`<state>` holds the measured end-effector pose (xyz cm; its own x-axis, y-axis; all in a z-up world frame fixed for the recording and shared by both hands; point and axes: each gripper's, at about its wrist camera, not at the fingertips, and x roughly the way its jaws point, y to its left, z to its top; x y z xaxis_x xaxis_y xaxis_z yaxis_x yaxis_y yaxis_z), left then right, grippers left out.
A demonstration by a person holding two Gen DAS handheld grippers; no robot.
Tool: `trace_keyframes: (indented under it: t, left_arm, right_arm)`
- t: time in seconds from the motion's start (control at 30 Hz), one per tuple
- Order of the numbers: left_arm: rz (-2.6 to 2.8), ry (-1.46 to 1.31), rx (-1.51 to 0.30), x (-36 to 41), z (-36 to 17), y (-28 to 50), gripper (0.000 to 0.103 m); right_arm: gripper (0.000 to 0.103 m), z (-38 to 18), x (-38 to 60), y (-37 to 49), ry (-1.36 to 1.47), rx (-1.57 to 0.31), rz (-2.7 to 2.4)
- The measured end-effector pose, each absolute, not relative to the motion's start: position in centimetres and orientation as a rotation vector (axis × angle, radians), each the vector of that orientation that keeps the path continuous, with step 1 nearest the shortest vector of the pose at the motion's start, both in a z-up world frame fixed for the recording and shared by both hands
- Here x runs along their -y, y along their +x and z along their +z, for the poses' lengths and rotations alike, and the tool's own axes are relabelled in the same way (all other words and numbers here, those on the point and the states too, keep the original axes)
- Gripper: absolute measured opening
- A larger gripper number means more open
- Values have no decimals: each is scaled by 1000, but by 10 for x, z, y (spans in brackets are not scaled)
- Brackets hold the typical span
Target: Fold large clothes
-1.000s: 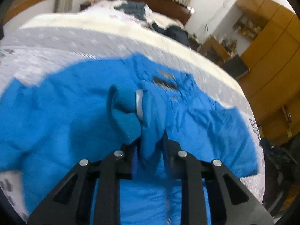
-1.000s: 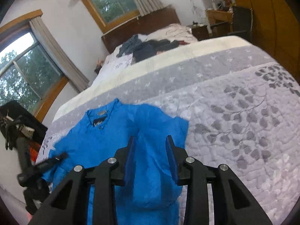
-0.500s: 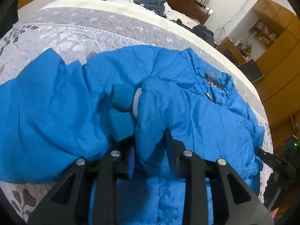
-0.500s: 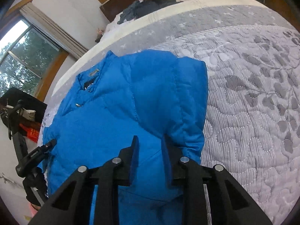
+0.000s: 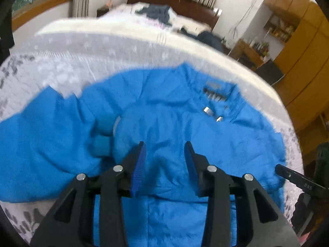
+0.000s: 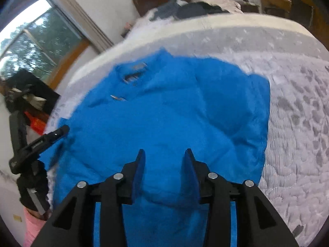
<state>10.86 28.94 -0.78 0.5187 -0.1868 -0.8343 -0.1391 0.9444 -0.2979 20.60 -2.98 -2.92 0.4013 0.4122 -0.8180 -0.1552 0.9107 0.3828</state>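
1. The bed (image 5: 123, 47) fills both my views, its grey leaf-patterned quilt (image 6: 298, 123) bare and wide to the right of the garment, with a narrower bare band beyond the collar before the cream edge.
2. The blue puffer jacket (image 5: 174, 127) lies flat on the quilt, collar away from me; I see it from the right wrist too (image 6: 164, 123).
3. On my right-wrist view the jacket's right side ends in a straight folded edge, and the quilt beside it is free for moving.
4. On my left-wrist view one sleeve (image 5: 41, 144) still spreads out to the left over the quilt, and a knit cuff (image 5: 102, 135) sits on the jacket just left of my fingers; the right wrist does not show this sleeve.
5. My left tongs (image 5: 163, 146) stand wide apart above the jacket's front, nothing between the fingers.
6. My right tongs (image 6: 163, 154) are likewise spread wide over the lower front, holding nothing.
7. Each view catches the other tool: the right wrist shows the left tongs' black frame at the jacket's left edge, with a pink sleeve (image 6: 33, 226) under it; the left wrist shows only a black tip at lower right.
8. A dark clothes pile (image 6: 185, 8) lies far off near the headboard.
9. The collar label (image 5: 216, 94) and metal snaps (image 5: 207, 110) are blurred.
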Motion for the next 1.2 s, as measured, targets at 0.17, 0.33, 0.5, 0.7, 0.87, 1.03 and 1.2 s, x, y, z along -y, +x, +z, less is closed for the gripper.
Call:
trace_keyframes:
  t: [0.17,0.33,0.5,0.7,0.87,1.03,1.2]
  left_arm:
    - [-32,-335,-1022,-297,-21,115,36]
    - [-66,-423,-1013,-312,-4,96,38]
    - [-28,-411,-916,-352,27,37,63]
    - [153,-480,-914,-439,13,-50,65]
    - [304,-650,-907,-513,-17,-103,65]
    - [355,-785,-848,-565,-34,-113,63]
    - [361,-914,-765,-602,-39,-106,60]
  right_arm:
    - [39,-52,30,215,276,-1146,359]
    - [43,-36,28,204,258,-1101,371]
    - [58,-4,10,184,225,-1028,461]
    - [60,-3,-28,170,181,-1065,569]
    - [60,-16,-44,168,129,-1077,538]
    - [60,-23,-44,174,122,-1077,496]
    - [60,-30,-41,179,120,-1081,474]
